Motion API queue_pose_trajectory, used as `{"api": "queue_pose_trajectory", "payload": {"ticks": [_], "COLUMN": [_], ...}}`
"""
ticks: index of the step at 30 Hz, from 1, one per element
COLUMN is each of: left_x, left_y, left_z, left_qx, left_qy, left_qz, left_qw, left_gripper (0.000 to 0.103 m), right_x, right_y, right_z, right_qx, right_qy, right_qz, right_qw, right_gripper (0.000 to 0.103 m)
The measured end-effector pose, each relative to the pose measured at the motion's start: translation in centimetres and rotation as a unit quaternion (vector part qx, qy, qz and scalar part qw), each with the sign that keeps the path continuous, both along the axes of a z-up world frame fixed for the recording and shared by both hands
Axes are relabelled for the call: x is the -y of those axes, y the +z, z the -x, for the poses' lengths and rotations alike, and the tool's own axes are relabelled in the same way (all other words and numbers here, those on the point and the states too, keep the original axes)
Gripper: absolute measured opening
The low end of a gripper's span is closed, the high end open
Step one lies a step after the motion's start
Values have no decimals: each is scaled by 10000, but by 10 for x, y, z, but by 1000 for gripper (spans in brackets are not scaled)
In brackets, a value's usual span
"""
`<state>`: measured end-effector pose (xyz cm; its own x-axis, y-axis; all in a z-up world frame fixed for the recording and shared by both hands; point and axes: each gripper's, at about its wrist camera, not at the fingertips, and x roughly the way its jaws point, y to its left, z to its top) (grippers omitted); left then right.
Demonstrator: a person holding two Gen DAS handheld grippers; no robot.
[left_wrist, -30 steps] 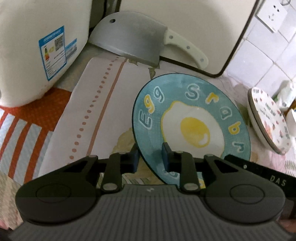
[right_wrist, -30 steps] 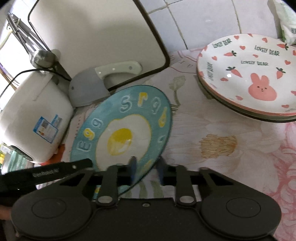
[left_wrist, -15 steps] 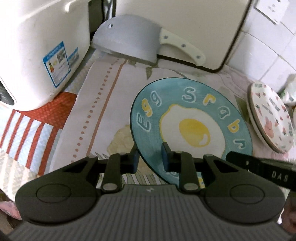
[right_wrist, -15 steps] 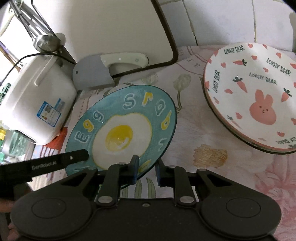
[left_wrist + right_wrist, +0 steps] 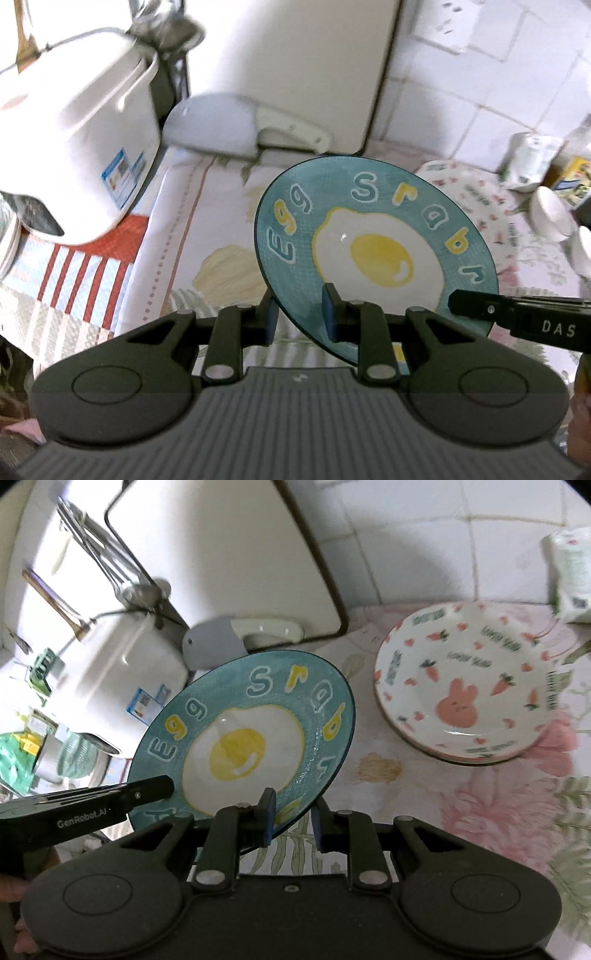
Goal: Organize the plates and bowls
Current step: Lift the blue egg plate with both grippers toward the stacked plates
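Both grippers, left gripper [image 5: 299, 312] and right gripper [image 5: 290, 818], stay clamped on the egg plate's [image 5: 258, 734] near rim. The plate has risen off the floral cloth [image 5: 498, 812], mid-frame, ready for carrying toward the bunny plate stack [image 5: 465, 686], upper right.

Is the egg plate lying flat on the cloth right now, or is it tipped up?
Tipped up. The egg plate is tilted, its far rim clear of the cloth, with both grippers' fingers clamping its near edge.

Black grippers [image 5: 299, 319], blue-padded fingers [image 5: 328, 314], silver screws.
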<state>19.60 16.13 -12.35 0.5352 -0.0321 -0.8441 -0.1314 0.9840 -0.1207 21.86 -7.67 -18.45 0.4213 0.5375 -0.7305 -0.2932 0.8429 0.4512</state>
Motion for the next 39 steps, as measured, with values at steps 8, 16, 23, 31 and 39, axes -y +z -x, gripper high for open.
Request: {"api": "queue_pose_trajectory", "payload": {"ticks": [8,16,23,31,39], "left_x": [49,96,132,152,154], "left_y": [39,52,48,7,-35], "left_z": [-9,-37,-67,-107,-133], "left_qx": [266,420,422,160,-310], "left_qy": [-491,-803,-916,-741,-399], "left_qz": [-34,-10,32,123,56], "left_qw": [9984,9959,9949,9971,9987], "left_gripper": [23,23,23,23,23], "right_x": [54,101,138,158,153], "right_y": [36,51,52,18,-23], "right_z": [10,-4,-33,-83,-123], "right_qx": [130,285,238,-150,-667], "right_qy": [-441,-635,-619,-473,-287], "right_qz": [-41,56,138,259,307], "right_qw": [9989,9976,9977,9984,9969], "right_gripper": [25,26,27,27,27]}}
